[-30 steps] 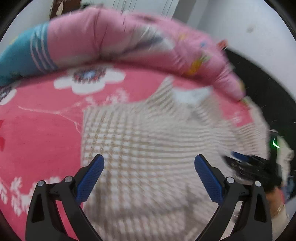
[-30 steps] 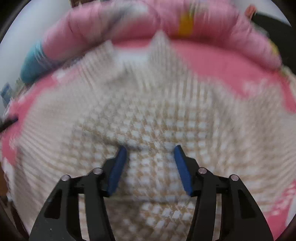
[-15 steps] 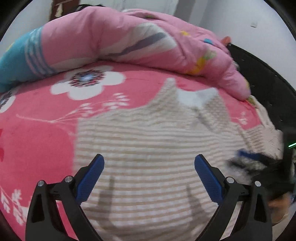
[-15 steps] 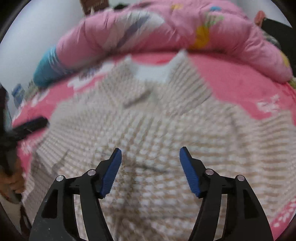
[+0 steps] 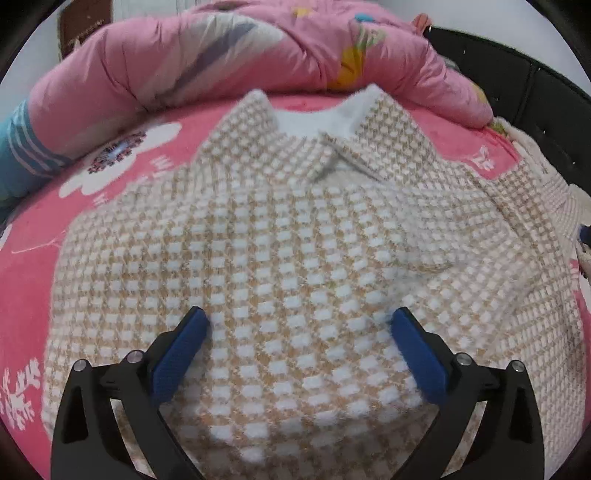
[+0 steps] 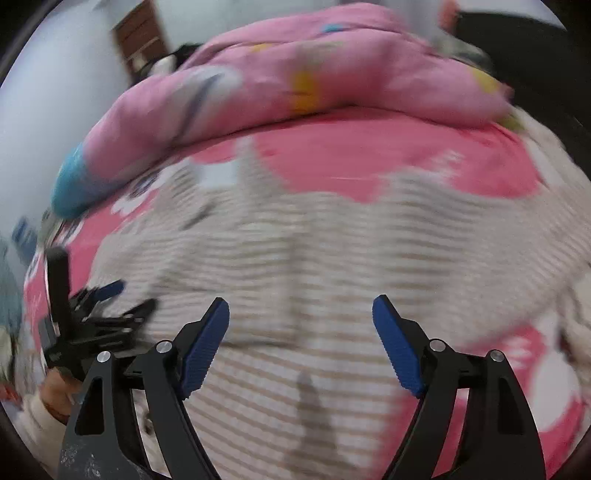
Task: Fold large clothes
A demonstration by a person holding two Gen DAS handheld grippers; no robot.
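A beige-and-white checked knit jacket lies spread on the pink floral bed sheet, its collar toward the far side. My left gripper is open and empty, low over the jacket's middle. My right gripper is open and empty, above the jacket nearer its right part; this view is blurred. The left gripper and the hand holding it show at the left of the right wrist view.
A rolled pink quilt with a blue end lies along the far side of the bed. A black headboard stands at the right. A pale wall and a brown door are behind.
My right gripper has opened wider and swung right, away from the jacket's middle. My left gripper has moved right and closer, now centred over the jacket below the collar.
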